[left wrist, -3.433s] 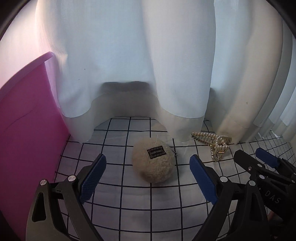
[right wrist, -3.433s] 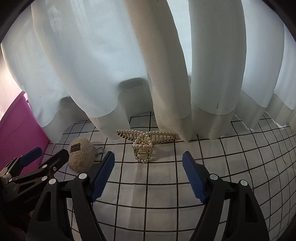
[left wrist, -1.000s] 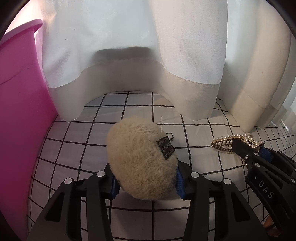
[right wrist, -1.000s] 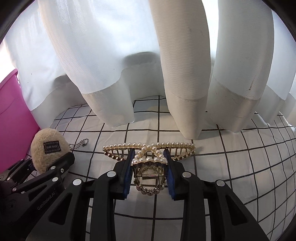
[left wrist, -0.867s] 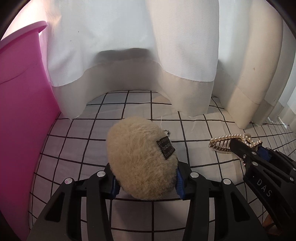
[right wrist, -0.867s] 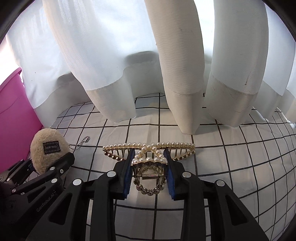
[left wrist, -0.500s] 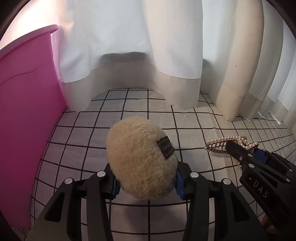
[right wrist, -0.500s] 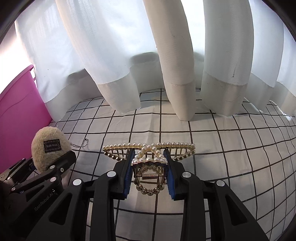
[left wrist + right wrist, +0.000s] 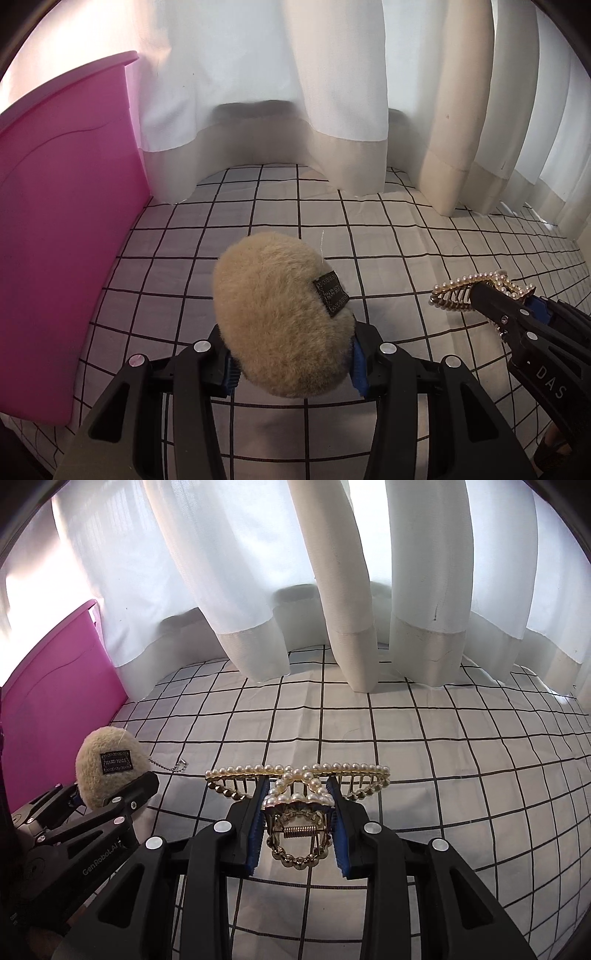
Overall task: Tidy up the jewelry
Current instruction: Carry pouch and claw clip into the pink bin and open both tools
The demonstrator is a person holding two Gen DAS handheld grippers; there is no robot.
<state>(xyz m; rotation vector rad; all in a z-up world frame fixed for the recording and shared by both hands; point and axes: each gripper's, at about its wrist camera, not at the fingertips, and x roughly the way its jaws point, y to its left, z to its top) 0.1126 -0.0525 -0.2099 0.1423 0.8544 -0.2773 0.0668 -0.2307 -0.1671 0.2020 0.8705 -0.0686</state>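
The fluffy ball charm (image 9: 282, 317) is being pinched between the blue pads of the left claw (image 9: 291, 363), and it is being held up over the checked cloth (image 9: 388, 236) near the back edge, beside the pink bin (image 9: 62, 229). The pearl hair clip (image 9: 297, 794) is being pinched at its spring end by the right claw (image 9: 297, 827), and it too is being held off the cloth, with its long toothed part sticking out past the pads. The fluffy ball is soft and round, so it may be squeezed out of the pads if it is being shaken. Its little chain (image 9: 168, 767) is hanging loose and may be caught on something. The clip is being held only by a small part, so it may be tipped or dropped, and its spring may be pushed so that the teeth are opened. The two claws are being kept close side by side, so one may be bumped by the other. The white curtain (image 9: 332, 590) is hanging down to the cloth at the back edge, and the clip's teeth may be snagged in it if they are being carried too near.
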